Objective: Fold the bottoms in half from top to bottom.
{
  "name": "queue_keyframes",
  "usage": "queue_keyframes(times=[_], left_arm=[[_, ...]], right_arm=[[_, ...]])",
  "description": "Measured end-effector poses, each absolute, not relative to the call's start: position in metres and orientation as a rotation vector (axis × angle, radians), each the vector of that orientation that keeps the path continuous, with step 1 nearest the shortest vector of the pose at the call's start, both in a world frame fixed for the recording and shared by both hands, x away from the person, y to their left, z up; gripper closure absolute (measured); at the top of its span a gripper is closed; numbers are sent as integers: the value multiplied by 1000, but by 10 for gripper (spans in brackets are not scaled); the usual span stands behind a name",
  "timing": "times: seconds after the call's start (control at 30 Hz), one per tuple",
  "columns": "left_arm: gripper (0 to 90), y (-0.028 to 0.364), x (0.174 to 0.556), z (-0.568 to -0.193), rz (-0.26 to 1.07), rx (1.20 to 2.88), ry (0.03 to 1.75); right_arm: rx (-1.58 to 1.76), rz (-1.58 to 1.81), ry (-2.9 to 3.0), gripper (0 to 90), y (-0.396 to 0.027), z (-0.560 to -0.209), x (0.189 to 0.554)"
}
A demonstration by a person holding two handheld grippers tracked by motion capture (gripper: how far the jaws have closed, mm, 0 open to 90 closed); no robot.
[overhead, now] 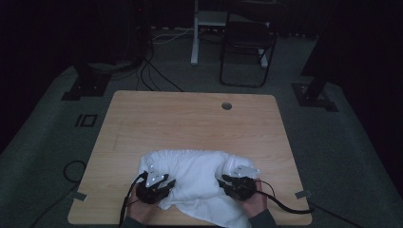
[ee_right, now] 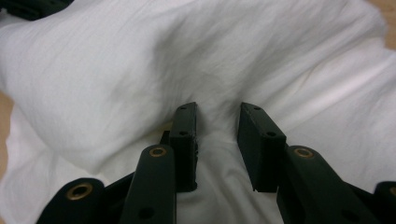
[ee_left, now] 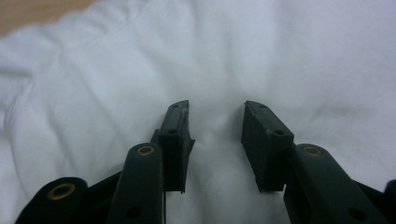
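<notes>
Both grippers, L (overhead: 167, 183) & R (overhead: 222, 181), jaws parted, pressed into white cloth (overhead: 197, 173) on table (overhead: 190, 118); hands low at near edge.

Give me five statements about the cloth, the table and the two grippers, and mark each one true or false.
1. The white cloth lies at the table's near edge. True.
2. The left gripper has its jaws pressed together. False: a gap shows between them, with cloth in it.
3. The right gripper points at the cloth. True.
4. A round hole sits near the table's far edge. True.
5. The cloth is folded into a neat square. False: it is bunched and wrinkled.
</notes>
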State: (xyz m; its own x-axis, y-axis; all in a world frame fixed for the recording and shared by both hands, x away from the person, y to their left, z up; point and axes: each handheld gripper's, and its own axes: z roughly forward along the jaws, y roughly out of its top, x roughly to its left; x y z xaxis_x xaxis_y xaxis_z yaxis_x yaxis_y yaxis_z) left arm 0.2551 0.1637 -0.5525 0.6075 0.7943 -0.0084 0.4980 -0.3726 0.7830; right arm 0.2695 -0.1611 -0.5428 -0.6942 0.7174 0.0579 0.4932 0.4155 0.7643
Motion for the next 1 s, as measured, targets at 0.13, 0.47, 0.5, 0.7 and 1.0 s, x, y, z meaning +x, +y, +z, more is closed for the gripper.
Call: queue_keyframes(times=[0.13, 0.47, 0.5, 0.7, 1.0], left_arm=[[631, 162, 260, -557, 488, 2056, 1033], [653, 160, 277, -558, 507, 2058, 1059], [653, 159, 286, -558, 518, 2053, 1074], [653, 159, 305, -556, 532, 2044, 1105], [653, 164, 338, -553, 525, 2031, 1164]], right_arm=[[1054, 1149, 2383, 670, -159, -553, 268], [1014, 1168, 2357, 672, -159, -561, 285], [1015, 1161, 2355, 673, -158, -560, 293], [1012, 1158, 2348, 675, -155, -560, 317], [1056, 1189, 2320, 677, -148, -561, 354]])
